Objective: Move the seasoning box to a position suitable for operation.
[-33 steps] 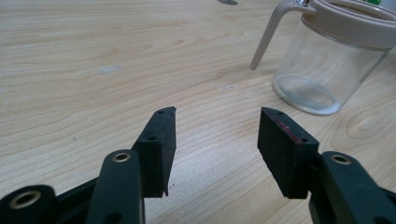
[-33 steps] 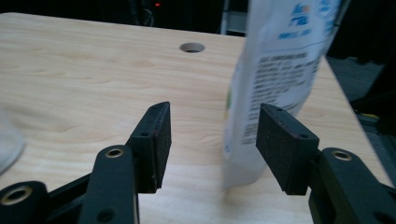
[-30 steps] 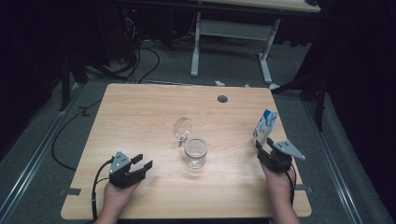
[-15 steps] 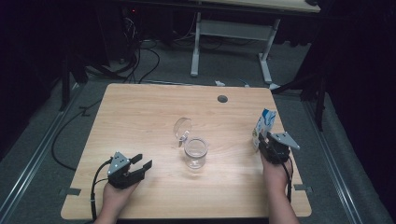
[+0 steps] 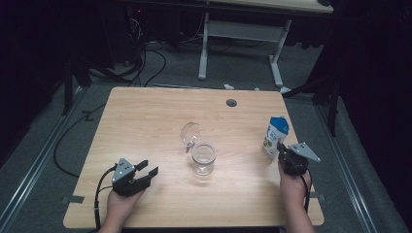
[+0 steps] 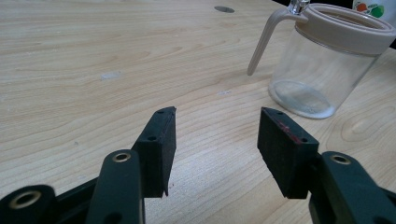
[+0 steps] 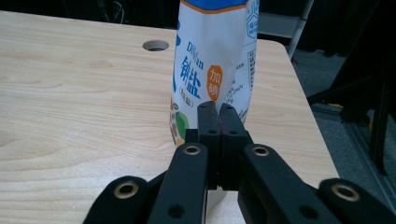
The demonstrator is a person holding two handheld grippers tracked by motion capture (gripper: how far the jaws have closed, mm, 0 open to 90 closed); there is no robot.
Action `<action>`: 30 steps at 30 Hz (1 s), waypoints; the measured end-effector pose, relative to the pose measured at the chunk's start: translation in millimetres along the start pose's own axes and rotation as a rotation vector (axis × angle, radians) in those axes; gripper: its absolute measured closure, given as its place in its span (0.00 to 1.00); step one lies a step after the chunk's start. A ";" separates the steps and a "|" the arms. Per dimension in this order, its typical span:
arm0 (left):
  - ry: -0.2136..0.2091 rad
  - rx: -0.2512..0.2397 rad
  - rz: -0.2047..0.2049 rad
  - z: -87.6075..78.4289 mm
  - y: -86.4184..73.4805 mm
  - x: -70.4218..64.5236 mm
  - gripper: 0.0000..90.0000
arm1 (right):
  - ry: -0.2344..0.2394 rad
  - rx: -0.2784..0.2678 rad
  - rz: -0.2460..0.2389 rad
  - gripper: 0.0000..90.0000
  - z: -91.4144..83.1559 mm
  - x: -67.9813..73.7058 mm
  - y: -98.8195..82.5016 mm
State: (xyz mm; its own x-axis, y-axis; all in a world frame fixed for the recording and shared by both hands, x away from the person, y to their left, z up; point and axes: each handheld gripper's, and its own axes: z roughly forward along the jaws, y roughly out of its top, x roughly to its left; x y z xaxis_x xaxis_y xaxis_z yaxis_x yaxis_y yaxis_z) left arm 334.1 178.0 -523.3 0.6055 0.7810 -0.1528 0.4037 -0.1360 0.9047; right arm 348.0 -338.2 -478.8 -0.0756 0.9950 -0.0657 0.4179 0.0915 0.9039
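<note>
Since a second ago the right gripper (image 5: 285, 156) has gone up to the salt bag (image 5: 275, 136), and its fingers (image 7: 208, 122) have just been closing; now they pinch the bag's lower edge. It stands near the bench's (image 5: 145, 121) right side. Left gripper (image 5: 148, 169) rests with fingers (image 6: 156, 149) apart, holding nothing, near the glass jar (image 5: 202, 158).

Salt pouch (image 7: 212, 70) top cut off by the upper edge of the right gripper view, its lower middle hidden behind the closed jaws (whether they pinch its thin edge is unclear), jar (image 6: 327, 60) clipped at upper right of the left gripper view, pouch print too small in the high view.
</note>
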 end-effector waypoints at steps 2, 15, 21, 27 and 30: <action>0.000 -0.002 -0.003 0.1 0.0 -0.1 0.52 | 0.015 -0.009 0.034 0.85 -0.1 -3.1 0.0; -0.008 0.000 0.005 0.9 -0.1 0.1 0.52 | 0.024 -0.007 0.077 0.75 16.1 -3.6 7.9; -0.006 -0.006 0.006 -0.2 -0.7 0.3 0.52 | 0.042 -0.032 0.066 0.89 14.9 -7.1 6.7; -0.006 -0.005 0.004 0.4 -1.2 0.2 0.52 | 0.038 -0.043 0.051 0.88 14.8 -5.9 3.5; -0.008 -0.005 0.003 0.9 -1.4 0.1 0.52 | 0.027 -0.044 0.047 0.86 15.8 -4.8 0.8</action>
State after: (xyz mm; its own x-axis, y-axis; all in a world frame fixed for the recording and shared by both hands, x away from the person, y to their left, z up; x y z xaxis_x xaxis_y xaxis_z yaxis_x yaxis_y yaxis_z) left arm 334.2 177.7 -524.9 0.6119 0.7759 -0.1535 0.3989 -0.1352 0.9070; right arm 363.1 -342.2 -484.4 -0.0818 0.9966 -0.0120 0.3813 0.0424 0.9235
